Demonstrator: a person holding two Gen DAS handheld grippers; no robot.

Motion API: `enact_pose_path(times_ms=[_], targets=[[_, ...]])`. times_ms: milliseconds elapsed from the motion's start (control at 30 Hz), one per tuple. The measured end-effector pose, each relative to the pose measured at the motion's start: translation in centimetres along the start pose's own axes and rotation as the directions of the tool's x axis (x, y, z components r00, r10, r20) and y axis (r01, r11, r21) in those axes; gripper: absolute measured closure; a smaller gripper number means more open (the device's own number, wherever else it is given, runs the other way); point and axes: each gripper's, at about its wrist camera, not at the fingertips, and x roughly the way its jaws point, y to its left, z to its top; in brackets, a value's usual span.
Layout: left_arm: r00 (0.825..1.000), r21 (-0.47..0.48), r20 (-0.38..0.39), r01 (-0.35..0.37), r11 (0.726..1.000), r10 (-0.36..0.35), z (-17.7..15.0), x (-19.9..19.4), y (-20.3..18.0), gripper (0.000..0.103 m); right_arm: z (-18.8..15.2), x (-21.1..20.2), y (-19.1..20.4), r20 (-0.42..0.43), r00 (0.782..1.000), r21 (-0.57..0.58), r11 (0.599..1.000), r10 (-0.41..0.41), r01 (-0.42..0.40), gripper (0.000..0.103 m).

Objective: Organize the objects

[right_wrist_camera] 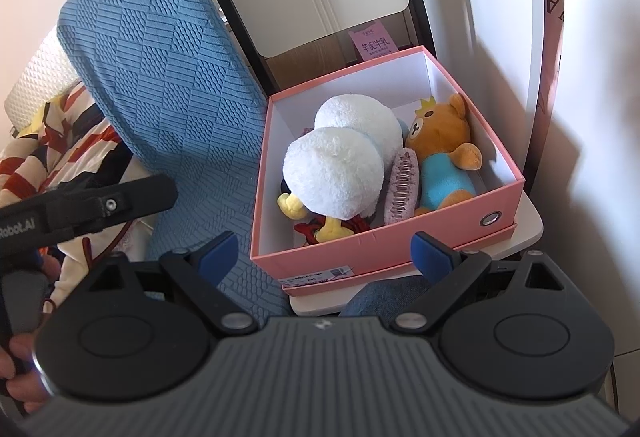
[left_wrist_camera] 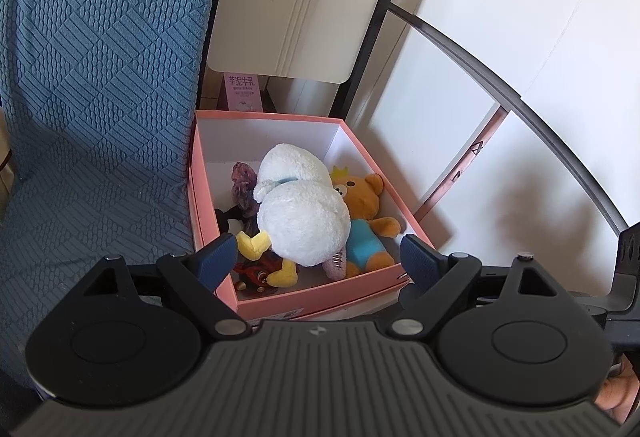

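Observation:
An open pink box (left_wrist_camera: 316, 299) (right_wrist_camera: 360, 257) with white inner walls rests on a pale chair seat (right_wrist_camera: 528, 233). Inside lie a white plush duck (left_wrist_camera: 300, 213) (right_wrist_camera: 340, 165) with yellow feet, a brown bear in a blue shirt (left_wrist_camera: 366, 221) (right_wrist_camera: 444, 157), a pink fuzzy hair clip (right_wrist_camera: 402, 185), a purple item (left_wrist_camera: 244, 189) and a red trinket (left_wrist_camera: 256, 271). My left gripper (left_wrist_camera: 320, 259) stands open just before the box's near rim, nothing between its fingers. My right gripper (right_wrist_camera: 326, 257) is open too, in front of the box's near wall, holding nothing.
A blue textured cover (left_wrist_camera: 92, 77) (right_wrist_camera: 160, 77) drapes furniture left of the box. The beige chair back (left_wrist_camera: 304, 5) rises behind it, with a pink carton (left_wrist_camera: 242, 93) below. A striped cloth (right_wrist_camera: 60, 149) lies far left. White wall panels (left_wrist_camera: 520, 57) stand on the right.

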Motion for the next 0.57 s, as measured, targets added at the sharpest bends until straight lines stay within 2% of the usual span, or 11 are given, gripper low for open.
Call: enact_pose_path(times_ms=[567], targets=[[1.000, 0.002, -0.010, -0.001, 1.000, 0.001, -0.20, 0.07, 0.04, 0.012, -0.27, 0.02, -0.13, -0.003, 1.000, 0.005, 1.000, -0.002, 0.002, 0.008]])
